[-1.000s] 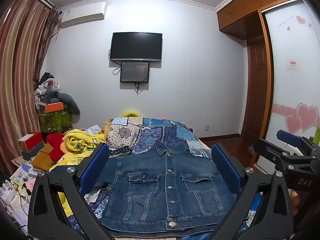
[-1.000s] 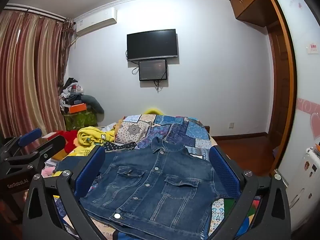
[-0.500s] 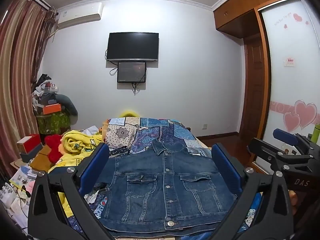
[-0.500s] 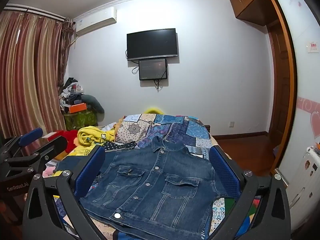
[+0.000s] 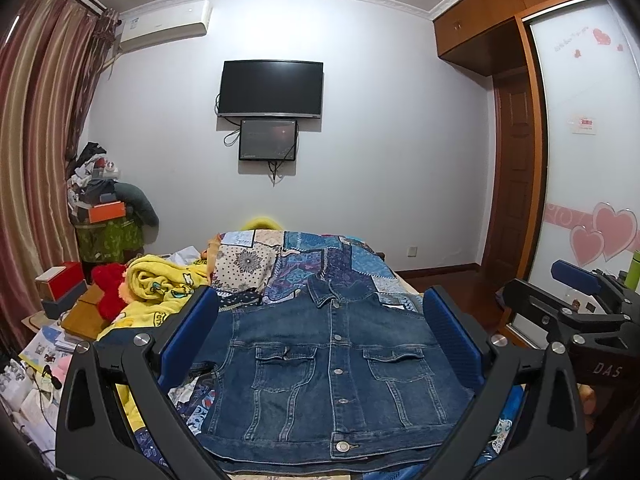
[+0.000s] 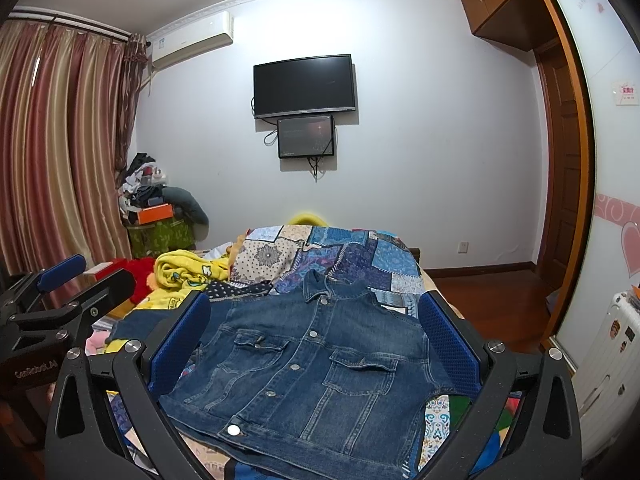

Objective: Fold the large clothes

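Both my hand-held grippers hover over the near end of the bed, jaws spread wide, nothing held. Left gripper [image 5: 320, 336] frames the jacket; right gripper [image 6: 314, 336] does the same from its side. Each shows up at the edge of the other's view, so they sit side by side, apart.

Jacket [image 5: 332, 364] lies front up on the bed [image 6: 360, 264], buttoned, collar at the far end, hem nearest me. Sleeves don't show at the sides; looks like they're tucked under, though I can't confirm. A second layer edge peeks out under the hem. Judgement: side folds likely done, the hem-to-collar fold is left, then placing it.

Edges: hem runs straight across, close to the near bed edge. Right jacket side is near the bed's right edge; floor [image 6: 500, 292] drops off beyond it. Left side is crowded: a yellow blanket [image 5: 160, 280] and a red plush [image 5: 110, 292] just beside the jacket's left shoulder, boxes and papers lower left.

Room: past the collar there is open quilt, enough to take a fold forward. Further back the wall with TV [image 5: 272, 88], well clear. Wardrobe [image 5: 580, 160] on the right, away from the work.
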A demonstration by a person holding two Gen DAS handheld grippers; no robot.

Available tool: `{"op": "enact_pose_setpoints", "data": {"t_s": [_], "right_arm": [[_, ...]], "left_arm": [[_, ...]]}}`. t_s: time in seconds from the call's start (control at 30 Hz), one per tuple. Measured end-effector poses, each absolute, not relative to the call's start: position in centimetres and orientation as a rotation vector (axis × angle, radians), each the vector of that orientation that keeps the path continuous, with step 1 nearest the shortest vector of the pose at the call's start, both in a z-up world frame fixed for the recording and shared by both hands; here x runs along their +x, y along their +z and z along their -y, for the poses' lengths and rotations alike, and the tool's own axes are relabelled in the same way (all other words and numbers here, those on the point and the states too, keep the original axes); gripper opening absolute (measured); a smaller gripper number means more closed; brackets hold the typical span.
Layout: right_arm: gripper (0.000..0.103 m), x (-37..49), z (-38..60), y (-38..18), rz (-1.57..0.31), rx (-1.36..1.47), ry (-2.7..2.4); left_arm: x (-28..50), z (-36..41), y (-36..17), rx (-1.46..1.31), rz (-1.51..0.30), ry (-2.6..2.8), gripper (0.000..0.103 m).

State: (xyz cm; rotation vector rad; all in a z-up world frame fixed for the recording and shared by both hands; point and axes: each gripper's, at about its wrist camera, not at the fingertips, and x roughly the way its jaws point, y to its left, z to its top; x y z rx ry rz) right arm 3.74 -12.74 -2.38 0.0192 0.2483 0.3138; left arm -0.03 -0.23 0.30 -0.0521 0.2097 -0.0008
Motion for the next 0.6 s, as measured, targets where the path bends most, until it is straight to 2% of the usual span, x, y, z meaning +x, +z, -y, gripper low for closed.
{"op": "enact_pose_setpoints", "data": {"t_s": [0.6], "right_arm": [[0.103,3.99,12.63,-2.36,-0.254,0.016,0.309]], "left_arm": [[0.57,-0.1,-0.23,-0.066,-0.225,0.003,0.103]]}}
